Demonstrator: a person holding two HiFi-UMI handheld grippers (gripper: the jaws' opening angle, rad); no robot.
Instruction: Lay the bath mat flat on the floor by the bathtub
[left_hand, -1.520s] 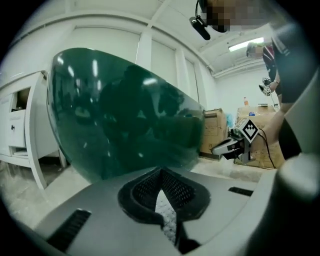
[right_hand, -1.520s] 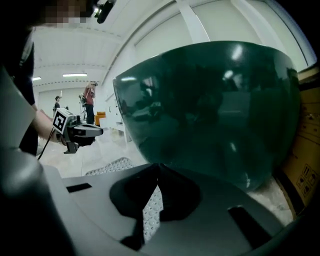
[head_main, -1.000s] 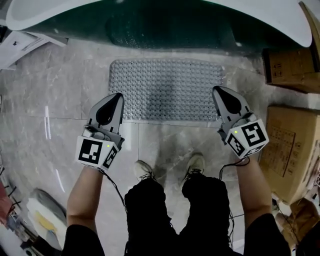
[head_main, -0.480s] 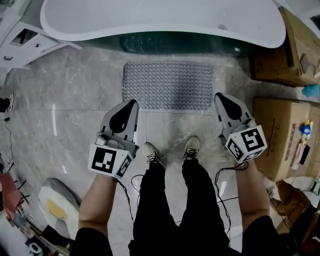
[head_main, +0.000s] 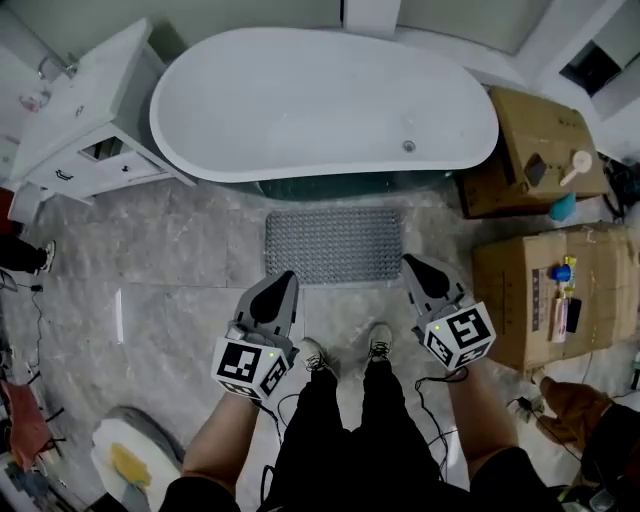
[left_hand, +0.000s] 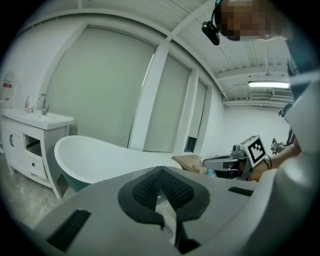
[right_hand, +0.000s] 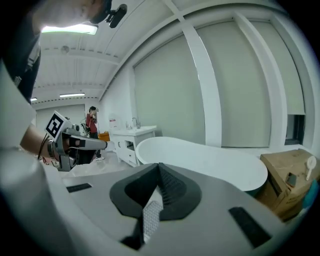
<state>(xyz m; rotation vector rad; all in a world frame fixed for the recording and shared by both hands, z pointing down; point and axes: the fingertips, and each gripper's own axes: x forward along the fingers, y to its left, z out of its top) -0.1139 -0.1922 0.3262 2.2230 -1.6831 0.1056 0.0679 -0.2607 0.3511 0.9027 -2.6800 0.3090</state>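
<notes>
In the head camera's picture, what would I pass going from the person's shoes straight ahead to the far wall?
shoes → strip of grey floor → bath mat, lying flat → bathtub

The head view is bright and evenly lit, with soft shadow beneath the rim of the white bathtub (head_main: 320, 105) and a pale streak of reflected light on the glossy floor (head_main: 180, 250) at left. Its wide lens bows straight lines toward the edges. The 2 gripper views are cooler and dimmer, ringed by black corners. A ceiling strip light (left_hand: 267, 84) glares in the left gripper view, and another tube (right_hand: 70, 30) in the right. The near foreground looks soft.
</notes>
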